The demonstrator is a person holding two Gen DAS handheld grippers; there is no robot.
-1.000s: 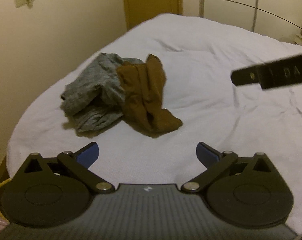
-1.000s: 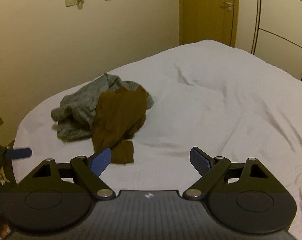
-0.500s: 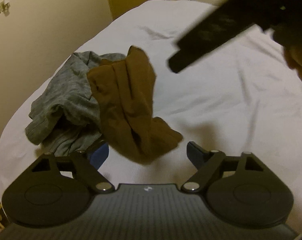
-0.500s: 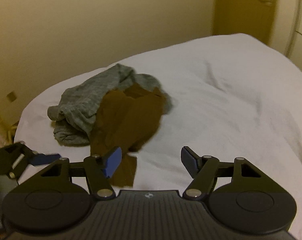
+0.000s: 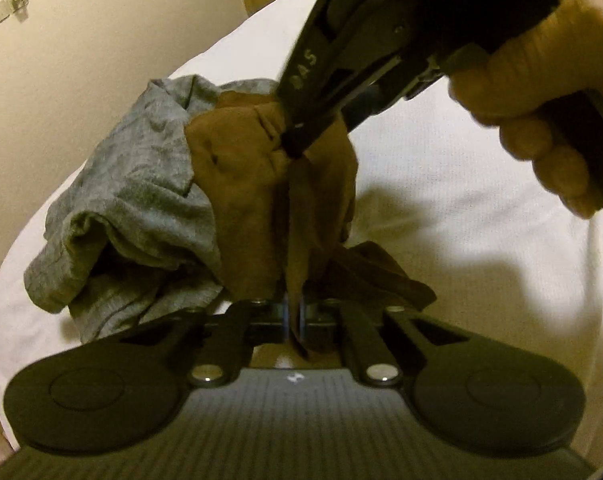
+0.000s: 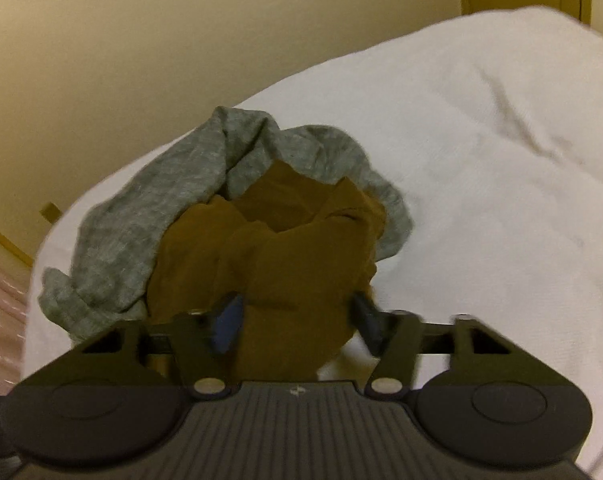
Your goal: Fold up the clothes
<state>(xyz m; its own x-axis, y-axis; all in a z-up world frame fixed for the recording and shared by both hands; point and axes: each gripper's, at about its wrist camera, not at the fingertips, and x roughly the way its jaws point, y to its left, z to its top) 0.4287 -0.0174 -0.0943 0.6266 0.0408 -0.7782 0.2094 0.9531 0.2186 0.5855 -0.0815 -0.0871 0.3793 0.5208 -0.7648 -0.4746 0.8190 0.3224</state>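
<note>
While two garments lie heaped together on the white bed (image 6: 501, 168), both claws are at the brown one. That brown garment (image 6: 301, 248) sits on the right, near side of the pile, overlapping the grey garment (image 6: 149, 232), which spreads to the left and behind it, toward the cream wall (image 6: 181, 40).

Seen from its own camera, the left gripper (image 5: 295, 317) has its two blue pads pressed narrow together with a strip of brown cloth pinched between them, the fabric rising taut from the pinch.

From the right wrist view, the right gripper (image 6: 297, 320) has its jaws set partway apart, one blue pad on each side of a bunched fold of brown fabric; whether the pads press it I cannot tell. A hand (image 5: 549, 120) holds that gripper's handle.
</note>
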